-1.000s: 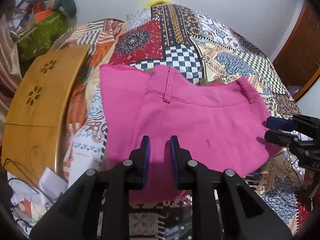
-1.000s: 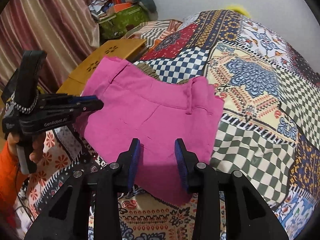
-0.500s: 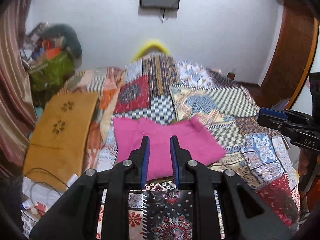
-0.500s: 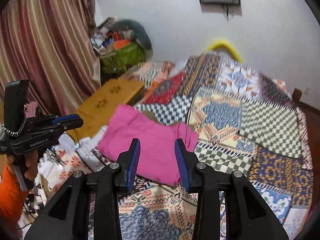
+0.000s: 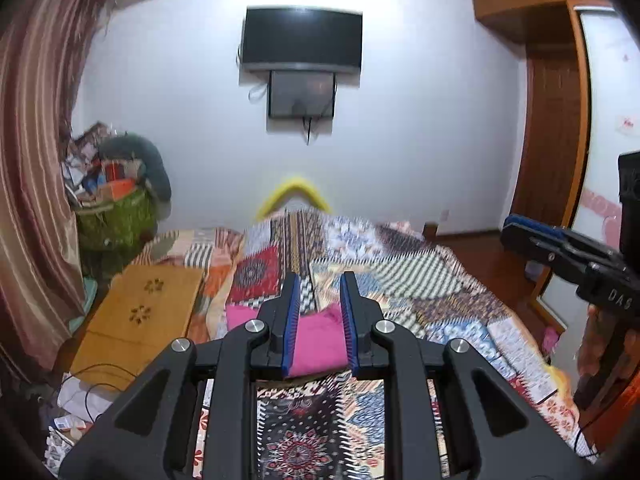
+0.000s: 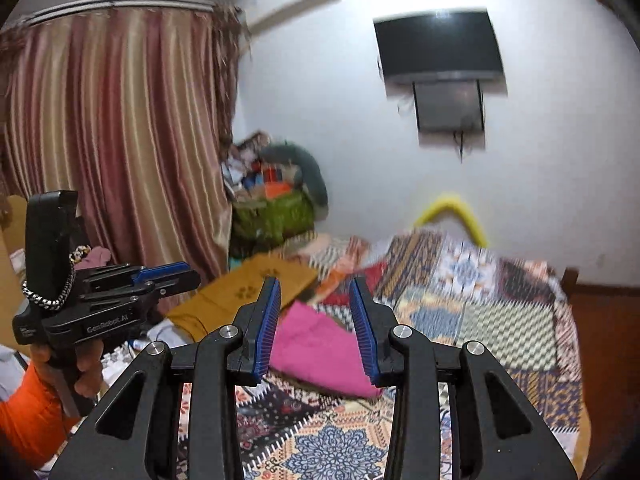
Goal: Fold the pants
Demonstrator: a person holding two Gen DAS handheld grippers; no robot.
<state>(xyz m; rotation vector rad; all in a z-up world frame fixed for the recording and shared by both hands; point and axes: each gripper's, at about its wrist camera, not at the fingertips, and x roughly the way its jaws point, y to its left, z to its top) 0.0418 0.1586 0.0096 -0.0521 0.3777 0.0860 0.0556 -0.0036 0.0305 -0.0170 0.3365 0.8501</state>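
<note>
— Where are the pants (image 5: 316, 340) lying?
— Folded on the patchwork bed (image 5: 432, 300).
— And the tongs?
— Left tongs (image 5: 319, 322) and right tongs (image 6: 316, 330) are hovering apart from them, both gaping, gripping nothing.

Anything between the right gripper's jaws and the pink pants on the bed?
Nothing: in the right wrist view, only bare patchwork bedspread lies between the open right gripper and the folded pink pants.

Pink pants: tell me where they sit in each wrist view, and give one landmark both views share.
Left wrist view: the pink pants lie low at centre on the patchwork bedspread, seen between the left gripper's fingers.
Right wrist view: the pants lie low at centre, between the right gripper's fingers.
Shared landmark: the wall television.
</note>
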